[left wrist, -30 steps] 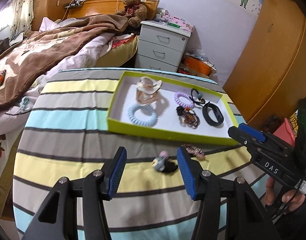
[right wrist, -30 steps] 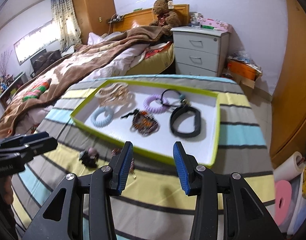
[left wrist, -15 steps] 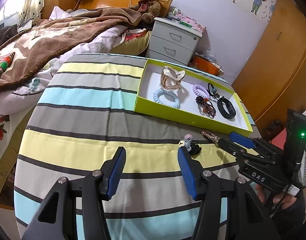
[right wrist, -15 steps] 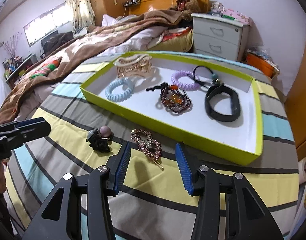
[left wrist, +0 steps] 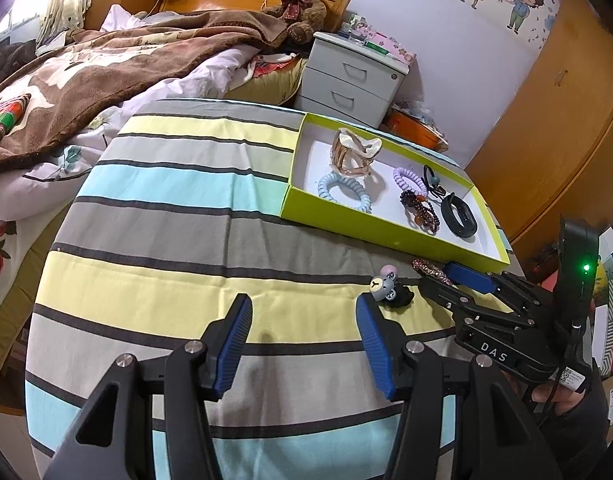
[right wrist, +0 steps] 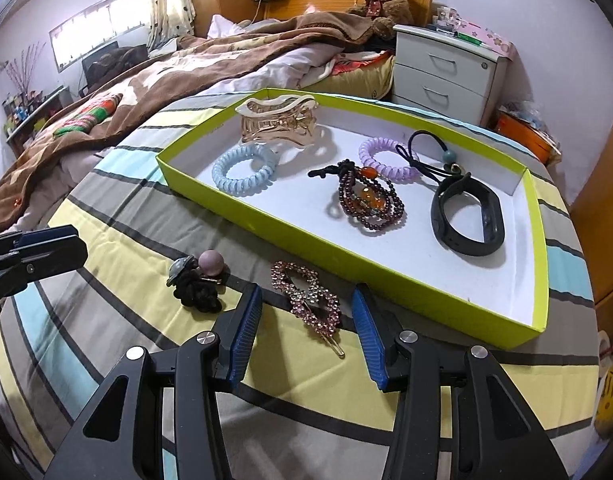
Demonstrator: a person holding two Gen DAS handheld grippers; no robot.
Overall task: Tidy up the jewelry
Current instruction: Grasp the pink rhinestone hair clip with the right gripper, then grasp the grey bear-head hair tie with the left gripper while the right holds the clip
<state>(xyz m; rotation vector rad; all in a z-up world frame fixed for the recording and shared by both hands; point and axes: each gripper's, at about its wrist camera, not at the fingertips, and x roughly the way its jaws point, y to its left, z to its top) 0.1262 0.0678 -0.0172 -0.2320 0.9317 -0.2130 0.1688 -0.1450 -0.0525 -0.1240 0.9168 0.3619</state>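
Observation:
A green-walled tray [right wrist: 346,256] on the striped tablecloth holds a claw clip [right wrist: 278,124], a blue coil tie [right wrist: 244,170], a purple coil tie [right wrist: 386,158], a beaded bracelet [right wrist: 366,200] and a black band [right wrist: 466,216]. In front of the tray lie a pink rhinestone hair clip [right wrist: 296,280] and a black bear hair tie [right wrist: 196,284]. My right gripper [right wrist: 305,296] is open and straddles the rhinestone clip without touching it. My left gripper [left wrist: 303,308] is open over bare cloth. The bear hair tie [left wrist: 388,286] sits just beyond its right fingertip.
The round table's edge curves close on the left and front. A bed with a brown blanket [left wrist: 106,64] lies behind it, with a grey nightstand [left wrist: 354,76] beside it. A wooden wardrobe [left wrist: 566,100] stands at the right. A person's hand [left wrist: 566,400] holds the right gripper.
Both grippers came down toward the cloth. The right one now has the rhinestone clip between slightly wider jaws. The bear tie moved from between the left fingers to their right.

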